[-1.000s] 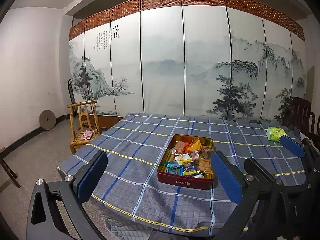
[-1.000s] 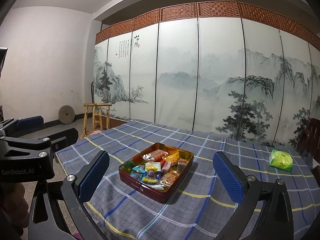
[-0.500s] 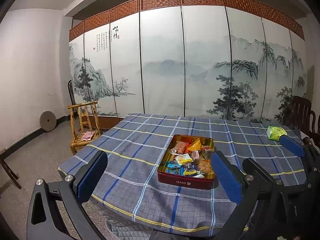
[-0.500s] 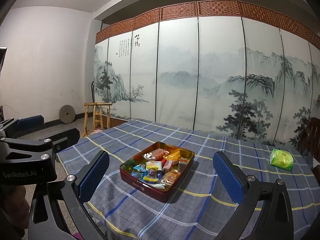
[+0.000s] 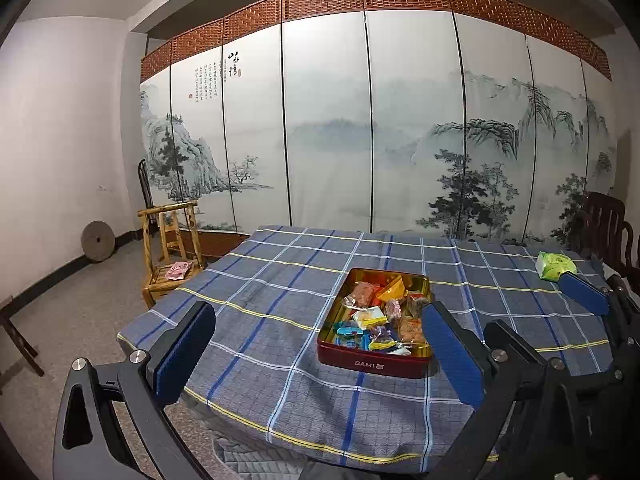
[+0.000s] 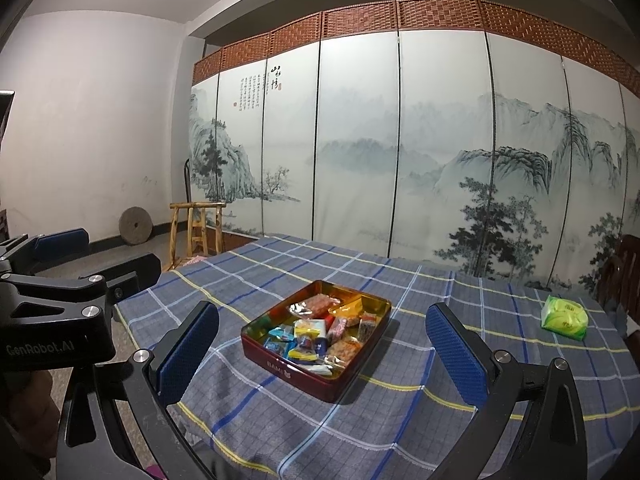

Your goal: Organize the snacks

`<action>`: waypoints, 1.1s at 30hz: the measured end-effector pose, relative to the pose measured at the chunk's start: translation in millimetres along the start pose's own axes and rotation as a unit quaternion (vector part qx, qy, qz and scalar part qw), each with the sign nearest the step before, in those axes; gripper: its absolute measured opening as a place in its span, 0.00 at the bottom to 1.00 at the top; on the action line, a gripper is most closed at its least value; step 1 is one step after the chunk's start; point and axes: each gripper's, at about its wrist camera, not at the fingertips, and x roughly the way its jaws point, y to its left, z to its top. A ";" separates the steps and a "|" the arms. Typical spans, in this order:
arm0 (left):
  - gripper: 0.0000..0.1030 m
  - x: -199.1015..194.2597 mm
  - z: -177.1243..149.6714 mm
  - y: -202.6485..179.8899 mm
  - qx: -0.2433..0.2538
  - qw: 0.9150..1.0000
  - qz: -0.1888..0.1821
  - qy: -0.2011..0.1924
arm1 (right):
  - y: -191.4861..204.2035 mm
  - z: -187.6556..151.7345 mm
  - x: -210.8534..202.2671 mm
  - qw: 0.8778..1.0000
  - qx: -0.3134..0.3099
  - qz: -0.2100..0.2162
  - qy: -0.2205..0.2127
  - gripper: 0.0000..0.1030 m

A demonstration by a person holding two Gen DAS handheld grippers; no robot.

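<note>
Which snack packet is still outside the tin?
The green packet, lying alone on the checked tablecloth toward the far right corner; every other packet sits inside the red tin.

both wrist views look from the table's (image 5: 280,280) near edge toward the far painted screen (image 5: 360,140), sharing the snack tin (image 6: 316,336).

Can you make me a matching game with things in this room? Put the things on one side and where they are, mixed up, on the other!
Things:
1. red rectangular metal snack tin
2. green plastic snack packet
3. round grey millstone
4. small pink packet

Places:
A. leaning against the white wall
B. on the wooden chair seat
C. middle of the checked tablecloth
D. far right of the table

Pairs: 1-C, 2-D, 3-A, 4-B
</note>
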 end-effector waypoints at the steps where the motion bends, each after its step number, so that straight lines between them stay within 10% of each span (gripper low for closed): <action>1: 0.99 0.5 -0.2 0.5 0.000 1.000 0.000 0.001 | -0.4 0.7 0.3 1.000 0.001 0.000 0.000 1.00; 33: 0.99 2.8 -2.6 2.2 0.001 1.000 0.002 0.002 | 1.3 -1.4 1.2 1.000 0.000 0.000 0.004 1.00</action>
